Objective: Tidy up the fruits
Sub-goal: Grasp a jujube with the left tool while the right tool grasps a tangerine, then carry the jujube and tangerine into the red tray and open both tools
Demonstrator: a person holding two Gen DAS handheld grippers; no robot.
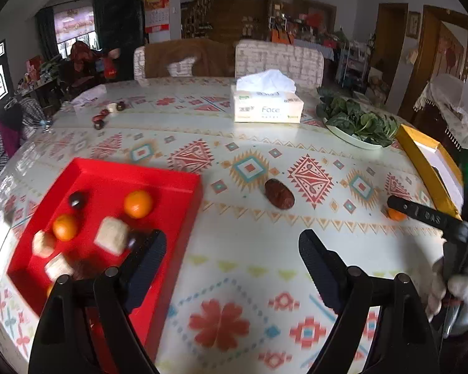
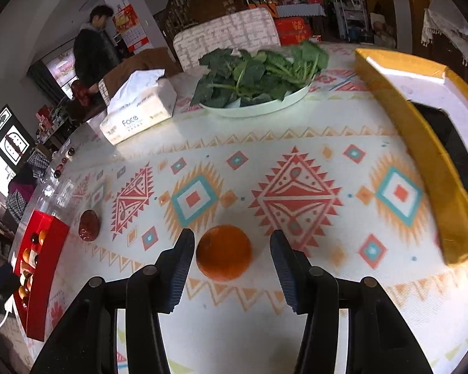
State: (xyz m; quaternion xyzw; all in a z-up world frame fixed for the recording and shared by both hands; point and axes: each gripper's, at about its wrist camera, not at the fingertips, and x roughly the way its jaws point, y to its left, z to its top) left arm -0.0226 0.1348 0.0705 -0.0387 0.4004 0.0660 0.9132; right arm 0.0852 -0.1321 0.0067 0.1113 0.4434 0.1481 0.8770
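- The right gripper is spread wide, its fingers on either side of an orange that sits on the tablecloth; a gap shows on each side, so neither finger touches the fruit.
- That orange is round, deep orange and slightly dimpled, resting near the table's right edge, just short of the yellow box that lies along that edge.
- From the left wrist view the same orange shows half hidden behind the right gripper's dark finger.
- The left gripper is released and holds nothing; its left finger overlaps the red tray's near right corner, its right finger is over bare cloth.
- A dark red, wrinkled date lies on the cloth beyond the left gripper, between tray and orange, apart from both.
- The tray sits toward the table's left edge and holds two oranges, a dark round fruit and pale blocks.
- A tissue box and a plate of greens stand toward the far edge.
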